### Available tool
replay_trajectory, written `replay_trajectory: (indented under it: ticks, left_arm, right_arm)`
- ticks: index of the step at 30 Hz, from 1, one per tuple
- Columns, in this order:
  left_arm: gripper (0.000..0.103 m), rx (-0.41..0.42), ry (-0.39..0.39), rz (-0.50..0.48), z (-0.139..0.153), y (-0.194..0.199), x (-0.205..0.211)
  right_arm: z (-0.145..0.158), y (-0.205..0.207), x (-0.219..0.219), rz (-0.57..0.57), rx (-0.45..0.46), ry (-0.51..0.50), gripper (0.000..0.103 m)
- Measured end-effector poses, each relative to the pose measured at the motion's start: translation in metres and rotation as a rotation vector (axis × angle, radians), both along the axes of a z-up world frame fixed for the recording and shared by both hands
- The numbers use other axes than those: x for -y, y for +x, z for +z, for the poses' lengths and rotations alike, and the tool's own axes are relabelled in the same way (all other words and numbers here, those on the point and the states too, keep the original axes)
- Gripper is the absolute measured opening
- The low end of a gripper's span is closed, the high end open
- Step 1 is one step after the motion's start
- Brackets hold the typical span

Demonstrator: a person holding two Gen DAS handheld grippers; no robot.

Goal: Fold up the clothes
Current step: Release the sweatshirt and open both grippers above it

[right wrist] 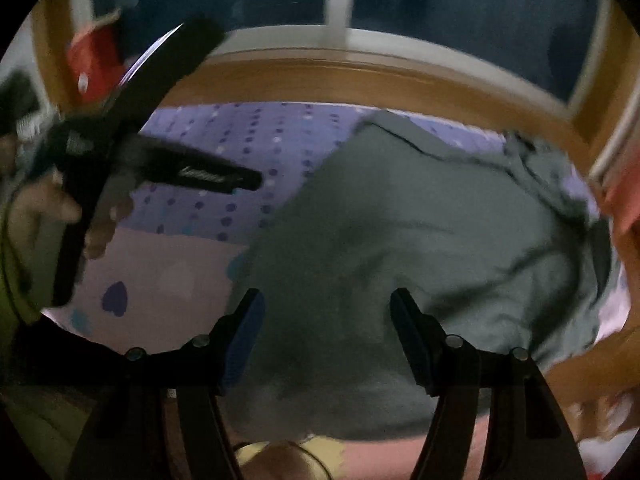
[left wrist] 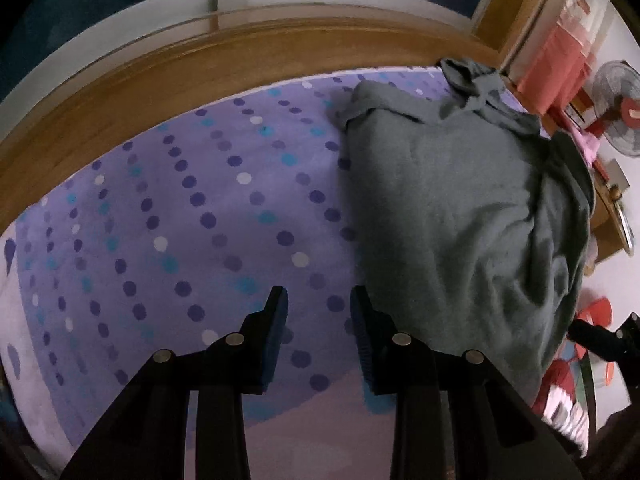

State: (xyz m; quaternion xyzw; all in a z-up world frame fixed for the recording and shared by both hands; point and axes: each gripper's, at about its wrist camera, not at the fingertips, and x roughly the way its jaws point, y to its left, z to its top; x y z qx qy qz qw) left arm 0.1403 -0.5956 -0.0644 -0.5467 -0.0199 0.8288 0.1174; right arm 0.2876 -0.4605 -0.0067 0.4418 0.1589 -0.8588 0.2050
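Hovering over the bed (left wrist: 168, 208) now, my left gripper (left wrist: 319, 300) hangs just left of the grey garment (left wrist: 460, 208), jaws parted with nothing between them, only the dotted purple sheet (left wrist: 224, 168) below. My right gripper (right wrist: 326, 304) is released too, fingers spread wide above the garment's near edge, not touching it that I can see. That grey garment lies rumpled on the bed's right side, reaching toward the wooden frame (left wrist: 200, 64).

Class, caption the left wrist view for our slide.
Open hand-held gripper hovers above spotted purple bedsheet, beside crumpled grey garment.
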Motion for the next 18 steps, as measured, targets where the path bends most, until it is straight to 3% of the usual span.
replay_trajectory:
  ticks: [11,18]
  left_arm:
    - [0.032,0.017,0.047,-0.108,-0.013,-0.019,0.041]
    - [0.032,0.015,0.090,-0.137,-0.012,-0.027,0.050]
  right_arm:
    - [-0.053,-0.019,0.065,-0.134,0.101,0.076,0.066]
    - [-0.067,-0.022,0.073,-0.205,0.113,0.149,0.066]
